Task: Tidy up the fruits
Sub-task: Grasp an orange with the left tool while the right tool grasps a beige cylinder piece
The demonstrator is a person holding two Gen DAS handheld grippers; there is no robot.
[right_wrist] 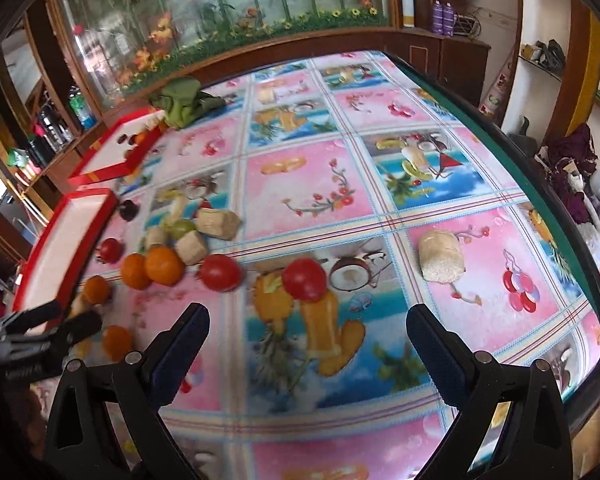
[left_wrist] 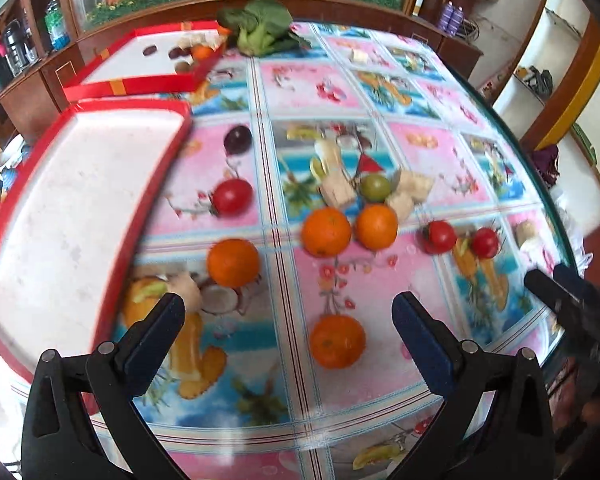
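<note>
We count four oranges on the table (left_wrist: 440, 92): one (left_wrist: 337, 341) between the fingers of our left gripper (left_wrist: 288, 316), touching neither; one (left_wrist: 233, 262) beyond it toward the near tray (left_wrist: 80, 208); and a touching pair (left_wrist: 326, 231) (left_wrist: 376, 227) farther out. Jaws of the left gripper stand wide apart, holding nothing.

Three tomatoes: one (left_wrist: 232, 197) near the tray's far corner, two (left_wrist: 440, 237) (left_wrist: 485, 242) well away from the tray on the other side of the orange pair. One dark plum (left_wrist: 238, 139) lies just beside the tray's far end. One green fruit (left_wrist: 375, 187) sits behind the orange pair, among three pale chunks (left_wrist: 414, 185); a fourth chunk (right_wrist: 440, 256) lies alone, far from the tray.

Two red trays: the near one bare, the far one (left_wrist: 160, 60) holding several small fruits, too blurred to count. One bunch of greens (left_wrist: 260, 28) lies past the far tray.

Our right gripper (right_wrist: 308, 324) hangs above the cloth with jaws spread, holding nothing; the nearest tomato (right_wrist: 304, 279) lies just beyond its fingers.
</note>
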